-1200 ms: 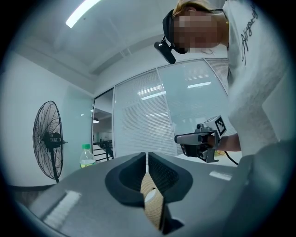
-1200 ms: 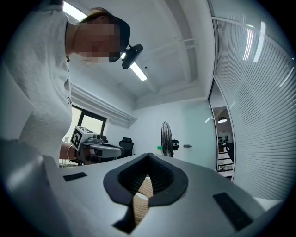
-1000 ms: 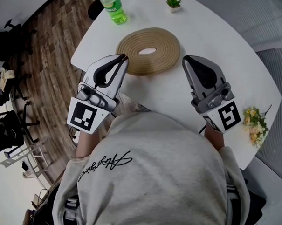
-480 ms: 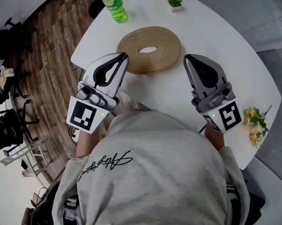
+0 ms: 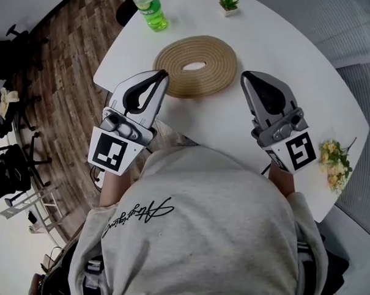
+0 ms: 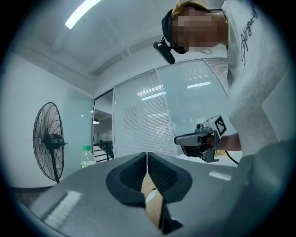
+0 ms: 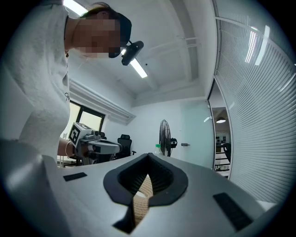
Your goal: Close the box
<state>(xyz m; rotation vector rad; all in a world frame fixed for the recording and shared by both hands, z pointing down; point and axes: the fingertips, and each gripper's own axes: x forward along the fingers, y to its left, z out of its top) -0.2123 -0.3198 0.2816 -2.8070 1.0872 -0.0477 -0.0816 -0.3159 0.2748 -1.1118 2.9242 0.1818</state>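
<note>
Left gripper (image 5: 161,75) and right gripper (image 5: 245,77): two, both pressed together, holding nothing. On the white table (image 5: 287,50): one woven coil mat (image 5: 176,58), one green bottle (image 5: 149,11), one potted plant (image 5: 227,2), one flower bunch (image 5: 332,162).

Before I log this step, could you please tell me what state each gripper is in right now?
Left gripper: closed, holding nothing.
Right gripper: closed, holding nothing.

Round tan woven box (image 5: 195,49), lying flat.
I see it just ahead, between left gripper (image 5: 159,75) and right gripper (image 5: 248,78) jaws, nearer the left.
</note>
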